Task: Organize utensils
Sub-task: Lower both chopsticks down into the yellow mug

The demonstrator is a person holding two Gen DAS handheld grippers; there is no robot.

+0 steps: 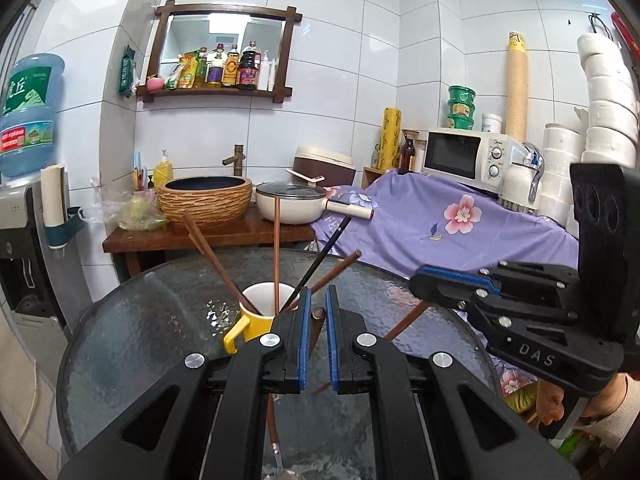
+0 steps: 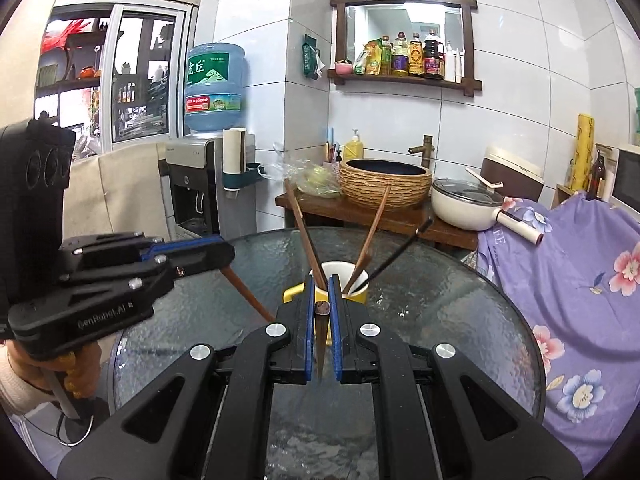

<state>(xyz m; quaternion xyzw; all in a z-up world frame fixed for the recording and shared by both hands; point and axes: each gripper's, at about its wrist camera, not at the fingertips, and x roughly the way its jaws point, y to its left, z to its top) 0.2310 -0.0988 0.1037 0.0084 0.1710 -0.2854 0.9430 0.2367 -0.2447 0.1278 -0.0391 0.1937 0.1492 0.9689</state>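
A yellow mug (image 1: 250,320) with a white inside stands on the round glass table (image 1: 140,328). Several brown chopsticks and one black chopstick (image 1: 320,258) lean out of it. My left gripper (image 1: 319,298) is shut on a brown chopstick (image 1: 318,316) just right of the mug, above the table. My right gripper (image 2: 322,286) is shut on another brown chopstick (image 2: 322,314) in front of the mug (image 2: 352,280). Each gripper also shows in the other's view: the right gripper (image 1: 418,276) with its chopstick (image 1: 404,324) hanging down, and the left gripper (image 2: 228,252) with its chopstick (image 2: 248,296).
A brown-handled utensil (image 1: 273,426) lies on the glass under my left gripper. Behind the table are a wooden stand with a woven basin (image 1: 206,200) and a white pan (image 1: 288,204). A purple flowered cloth (image 1: 440,224) is at the right and a water dispenser (image 2: 200,184) at the left.
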